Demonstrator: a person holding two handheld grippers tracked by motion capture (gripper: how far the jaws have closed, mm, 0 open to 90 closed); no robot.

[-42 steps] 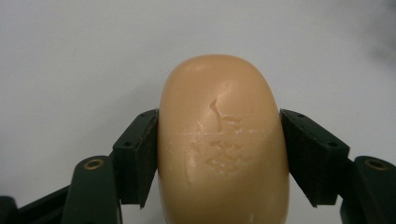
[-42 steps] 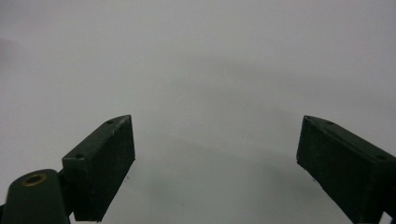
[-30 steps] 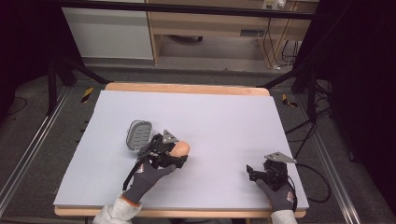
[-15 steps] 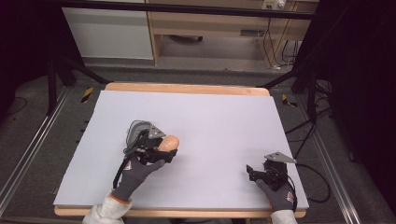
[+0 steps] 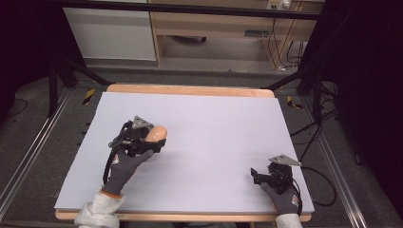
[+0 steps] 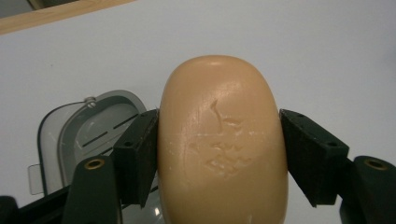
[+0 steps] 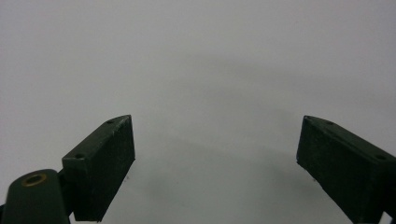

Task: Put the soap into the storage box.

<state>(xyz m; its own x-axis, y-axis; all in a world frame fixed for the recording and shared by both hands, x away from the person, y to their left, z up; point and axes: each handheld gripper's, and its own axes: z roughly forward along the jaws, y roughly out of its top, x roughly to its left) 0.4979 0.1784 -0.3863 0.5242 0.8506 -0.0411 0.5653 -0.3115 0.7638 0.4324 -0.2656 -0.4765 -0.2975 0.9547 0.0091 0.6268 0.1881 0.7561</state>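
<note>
On the table's (image 5: 214, 109) left, one soap bar (image 6: 222, 144) is sitting clamped in the left gripper (image 6: 219, 154) above one grey soap dish (image 6: 79, 135); the right gripper (image 7: 215, 172) is resting wide open, holding nothing.

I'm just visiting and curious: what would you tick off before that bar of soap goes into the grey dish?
1. Soap held: ok. The left gripper has both jaws pressed on the sides of the soap.
2. Grip centred: ok. The jaws meet the bar near its middle.
3. Soap dish free to receive: ok. Its slotted floor looks bare where visible.
4. Soap lined up over the dish: not ok. The dish sits off to one side, partly under the bar.
5. Height above the dish: cannot tell.
6. Right gripper out of the way: ok. It sits open, far across the table.
</note>
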